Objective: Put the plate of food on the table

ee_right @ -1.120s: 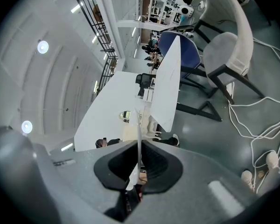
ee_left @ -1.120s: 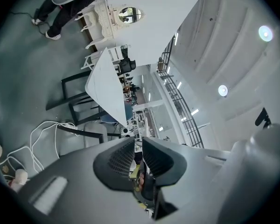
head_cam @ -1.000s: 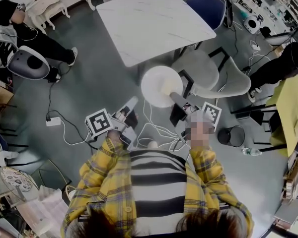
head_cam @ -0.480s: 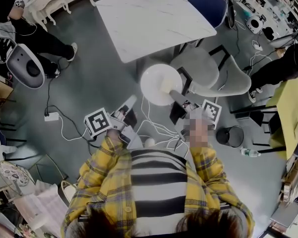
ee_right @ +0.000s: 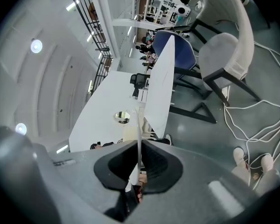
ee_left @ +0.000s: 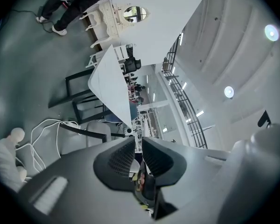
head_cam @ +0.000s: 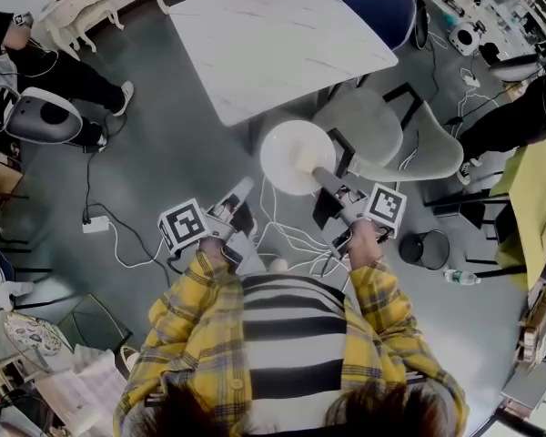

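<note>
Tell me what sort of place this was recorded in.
Probably a lab or studio space staged as a dining corner: a white marble-look table with chairs beside it, loose cables across the grey floor, and equipment shelves along one side.

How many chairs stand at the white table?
2: a blue chair at its far right corner, a grey chair by its near corner; others may be hidden.

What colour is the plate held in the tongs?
White; the plate shows best in the head view.
</note>
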The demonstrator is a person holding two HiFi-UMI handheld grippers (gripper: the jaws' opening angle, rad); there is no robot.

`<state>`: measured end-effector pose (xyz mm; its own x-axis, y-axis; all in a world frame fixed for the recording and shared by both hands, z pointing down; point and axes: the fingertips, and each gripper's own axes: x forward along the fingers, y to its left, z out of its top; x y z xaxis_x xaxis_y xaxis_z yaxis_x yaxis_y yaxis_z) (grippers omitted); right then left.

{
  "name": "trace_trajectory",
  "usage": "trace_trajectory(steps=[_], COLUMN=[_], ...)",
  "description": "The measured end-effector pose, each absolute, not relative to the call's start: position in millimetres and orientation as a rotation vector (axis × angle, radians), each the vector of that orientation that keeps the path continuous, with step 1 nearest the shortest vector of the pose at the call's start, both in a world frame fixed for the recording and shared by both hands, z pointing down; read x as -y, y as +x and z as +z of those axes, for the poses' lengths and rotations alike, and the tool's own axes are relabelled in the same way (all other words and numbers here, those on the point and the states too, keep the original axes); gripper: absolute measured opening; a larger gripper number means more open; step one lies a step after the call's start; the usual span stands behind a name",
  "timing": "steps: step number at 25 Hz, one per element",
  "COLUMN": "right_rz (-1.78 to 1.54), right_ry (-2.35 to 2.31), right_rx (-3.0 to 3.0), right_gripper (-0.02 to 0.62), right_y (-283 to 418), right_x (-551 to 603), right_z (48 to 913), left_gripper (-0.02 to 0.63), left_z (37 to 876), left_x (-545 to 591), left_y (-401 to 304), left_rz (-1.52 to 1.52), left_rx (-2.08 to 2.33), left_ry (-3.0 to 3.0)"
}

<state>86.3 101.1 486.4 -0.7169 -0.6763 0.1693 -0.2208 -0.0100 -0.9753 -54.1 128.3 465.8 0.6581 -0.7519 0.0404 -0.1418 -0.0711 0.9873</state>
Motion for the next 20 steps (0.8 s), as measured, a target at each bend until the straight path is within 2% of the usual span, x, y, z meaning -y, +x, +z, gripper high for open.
trace_trajectory(steps=[20], right_rz=[-1.733], right_ry=[-1.043], right_rx=[-1.846], right_gripper=[0.015], right_y=[43], right_x=[16], right_z=[490], left_gripper=[0.037], left_z=[473], left_x=[15], left_y=[-102], left_rz=[-0.405], left_rx=[0.756], left_ry=[1.726])
